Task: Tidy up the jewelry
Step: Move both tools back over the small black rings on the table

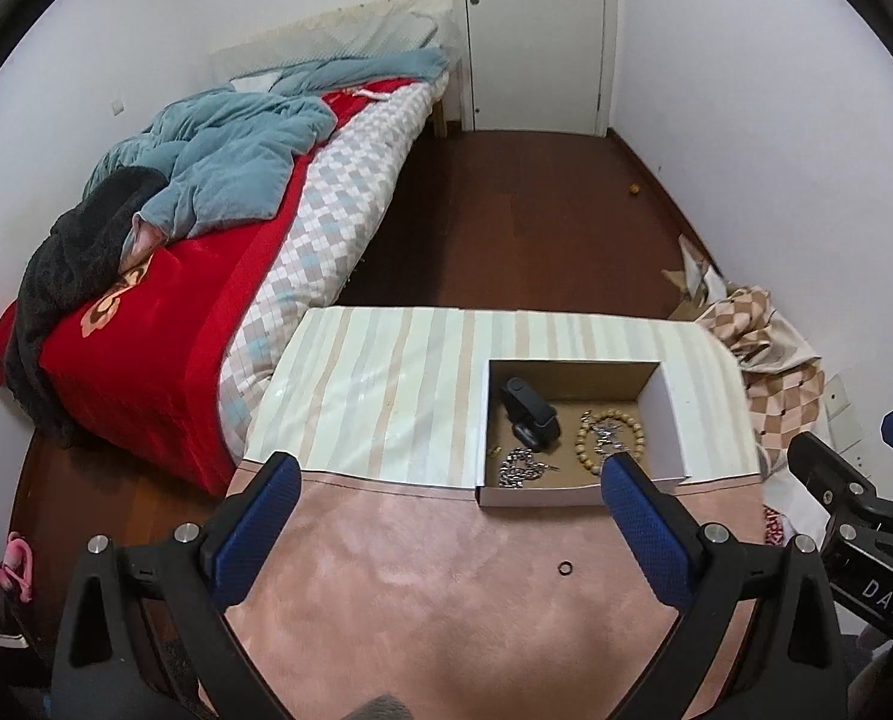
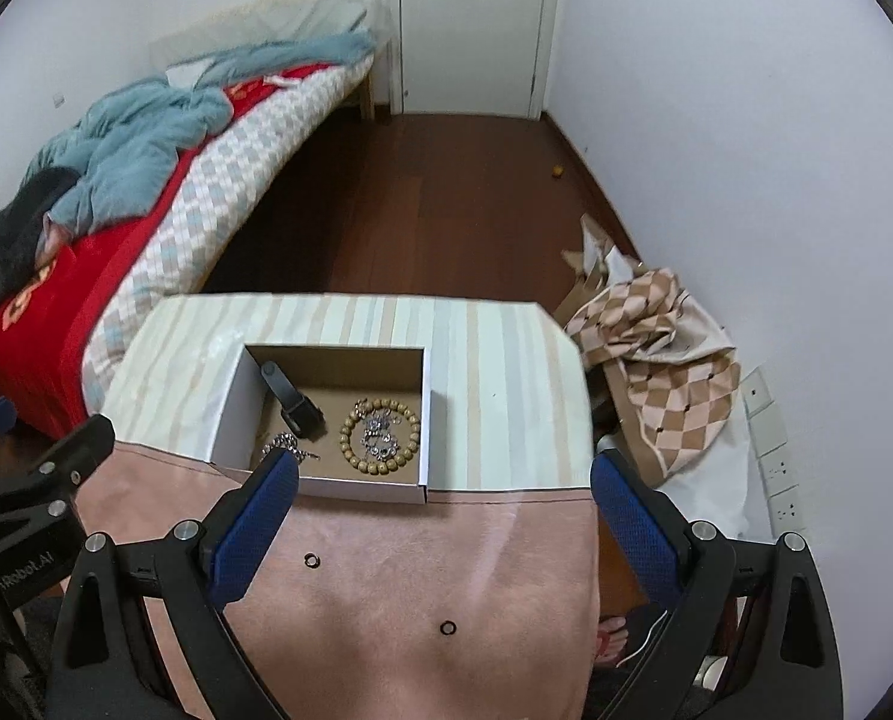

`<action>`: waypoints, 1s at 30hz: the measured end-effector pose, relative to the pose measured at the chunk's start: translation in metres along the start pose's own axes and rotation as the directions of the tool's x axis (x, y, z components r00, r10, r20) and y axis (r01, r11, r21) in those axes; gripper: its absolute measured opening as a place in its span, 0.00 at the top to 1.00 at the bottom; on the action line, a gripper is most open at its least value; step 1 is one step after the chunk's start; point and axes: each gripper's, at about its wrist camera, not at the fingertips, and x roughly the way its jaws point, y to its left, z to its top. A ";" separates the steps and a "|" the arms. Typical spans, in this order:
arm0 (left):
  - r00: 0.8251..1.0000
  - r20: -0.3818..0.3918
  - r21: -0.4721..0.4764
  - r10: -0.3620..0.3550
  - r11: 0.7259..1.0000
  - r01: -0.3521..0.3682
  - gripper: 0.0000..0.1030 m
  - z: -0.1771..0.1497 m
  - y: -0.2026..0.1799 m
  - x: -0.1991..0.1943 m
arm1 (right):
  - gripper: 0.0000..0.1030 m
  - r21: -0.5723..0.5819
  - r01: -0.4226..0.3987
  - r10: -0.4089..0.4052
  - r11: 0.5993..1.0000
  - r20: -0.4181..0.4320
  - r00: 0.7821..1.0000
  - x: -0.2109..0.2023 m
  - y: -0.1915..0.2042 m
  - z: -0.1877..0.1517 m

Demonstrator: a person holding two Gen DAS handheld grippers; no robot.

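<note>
Right now both of my grippers hang above the table with their blue-padded jaws spread wide and nothing between them: the left gripper (image 1: 451, 483) and the right gripper (image 2: 443, 480). Nearest to me, on the pink suede mat (image 2: 386, 570), lie two small dark rings, one ring (image 2: 447, 627) close in and a second ring (image 2: 311, 560) just beside my right gripper's left pad. I judge them light, stiff and smooth, and they lie flat, so I would pinch across the band from above, with the soft mat giving a little under my tips; a skewed squeeze could flick one away. Further out, straddling the mat's edge and the striped tablecloth (image 2: 494, 360), sits the open cardboard box (image 2: 230, 408). Inside it are a wooden bead bracelet (image 2: 380, 435) with silvery links heaped in its middle, a silver chain (image 1: 521, 468) toward the near wall, and a black watch band (image 2: 293, 402). The chain looks limp and slippery, best taken in a bunch. Beyond the table are the wooden floor, a bed (image 1: 164, 324) and a closed door (image 2: 473, 24).
</note>
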 end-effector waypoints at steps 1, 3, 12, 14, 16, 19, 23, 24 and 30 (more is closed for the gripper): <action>1.000 0.006 -0.003 -0.004 1.000 0.004 0.01 -0.001 0.000 -0.005 | 0.04 0.003 0.002 -0.002 1.000 0.010 1.000 -0.006 -0.001 -0.001; 1.000 0.020 -0.009 -0.014 1.000 0.014 0.01 -0.002 0.000 -0.014 | 0.04 0.013 -0.001 0.001 1.000 0.027 1.000 -0.019 -0.004 -0.003; 0.999 -0.042 -0.018 0.020 1.000 -0.021 0.01 -0.037 -0.003 -0.002 | 0.04 0.059 -0.033 0.033 0.998 0.003 0.999 -0.028 -0.016 -0.035; 0.995 -0.084 -0.002 0.047 0.999 -0.047 0.01 -0.054 -0.004 0.016 | 0.04 0.078 -0.035 0.039 0.996 -0.048 0.998 -0.010 -0.023 -0.053; 0.987 -0.142 0.017 0.069 0.998 -0.067 0.01 -0.072 -0.006 0.040 | 0.04 0.094 -0.021 0.031 0.995 -0.105 0.994 0.014 -0.030 -0.076; 0.965 -0.247 0.039 0.087 0.996 -0.080 0.01 -0.097 -0.008 0.079 | 0.14 0.122 -0.035 0.057 0.992 -0.178 0.982 0.052 -0.039 -0.111; 0.928 -0.360 0.056 0.092 0.995 -0.077 0.01 -0.124 -0.011 0.119 | 0.31 0.150 -0.082 0.119 0.985 -0.258 0.959 0.097 -0.044 -0.147; 0.921 -0.379 0.060 0.094 0.995 -0.077 0.01 -0.129 -0.012 0.126 | 0.34 0.145 -0.078 0.115 0.986 -0.268 0.956 0.106 -0.044 -0.155; 0.895 -0.436 0.059 0.095 0.995 -0.077 0.01 -0.144 -0.014 0.148 | 0.44 0.110 -0.072 0.100 0.991 -0.272 0.957 0.135 -0.034 -0.172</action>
